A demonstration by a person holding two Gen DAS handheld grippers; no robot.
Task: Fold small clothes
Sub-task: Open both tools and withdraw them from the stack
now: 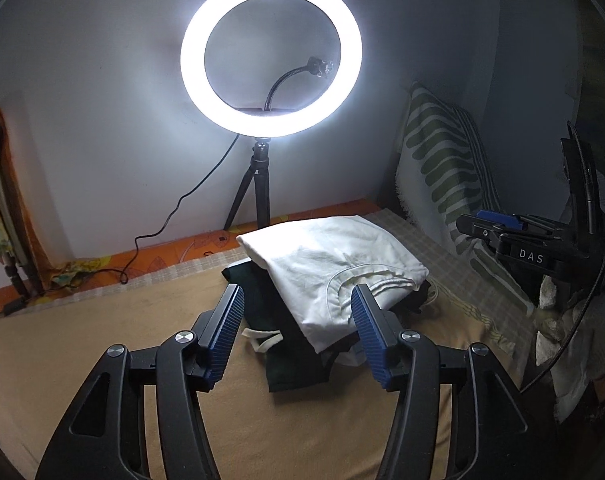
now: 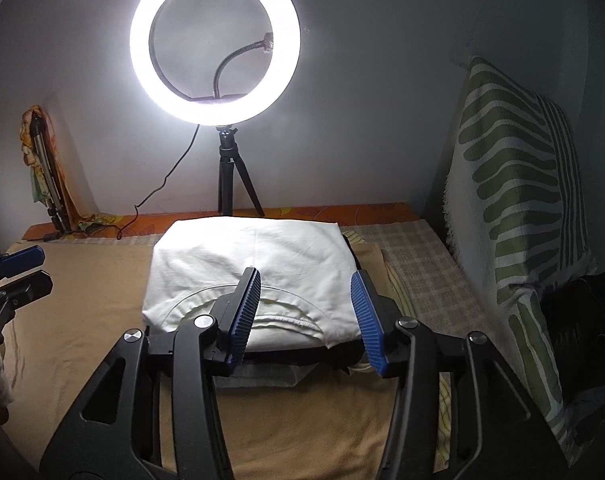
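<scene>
A folded white cotton garment [image 2: 250, 264] tops a stack of dark clothes [image 1: 278, 320] at twelve o'clock on the tan blanket [image 2: 82, 300], both the left gripper [image 1: 298, 320] and right gripper [image 2: 308, 304] spread wide and empty, apparently between folds.

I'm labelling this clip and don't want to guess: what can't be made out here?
- Dark garment: the white garment covers most of it in both views, so its type is unclear.
- Whether either open gripper, left or right, touches the cloth: unclear.
- Pale item under the stack: mostly hidden, right view.
- Ring light: glare washes out its surface.
</scene>
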